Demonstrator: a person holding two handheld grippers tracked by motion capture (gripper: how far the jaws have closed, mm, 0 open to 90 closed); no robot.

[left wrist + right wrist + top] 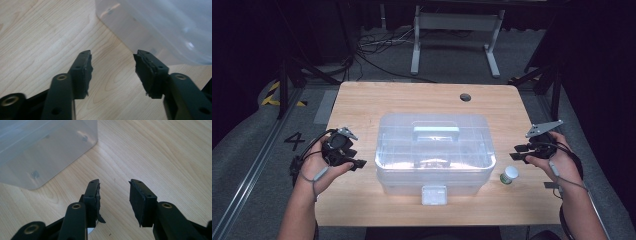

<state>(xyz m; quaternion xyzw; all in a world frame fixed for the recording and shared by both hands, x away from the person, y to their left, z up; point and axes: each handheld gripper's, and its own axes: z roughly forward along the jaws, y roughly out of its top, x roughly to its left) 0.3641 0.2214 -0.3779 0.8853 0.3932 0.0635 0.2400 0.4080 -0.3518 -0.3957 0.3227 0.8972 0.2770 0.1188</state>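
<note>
A clear plastic storage box (pixel 435 150) with a handled lid and a front latch sits in the middle of the wooden table (pixel 362 105). My left gripper (pixel 355 159) is held just left of the box, jaws open over bare wood with nothing between them (pixel 112 65); the box's corner (pixel 155 27) lies ahead to its right. My right gripper (pixel 518 152) hovers to the right of the box, also open and empty (pixel 114 190), with the box wall (pixel 42 152) at its upper left. A small white bottle with a green band (pixel 509 175) stands under the right hand.
A round cable hole (pixel 465 97) marks the table's far edge. Beyond the table are a white desk frame (pixel 455 30) and cables on the floor. Bare wood lies on both sides of the box and in front of it.
</note>
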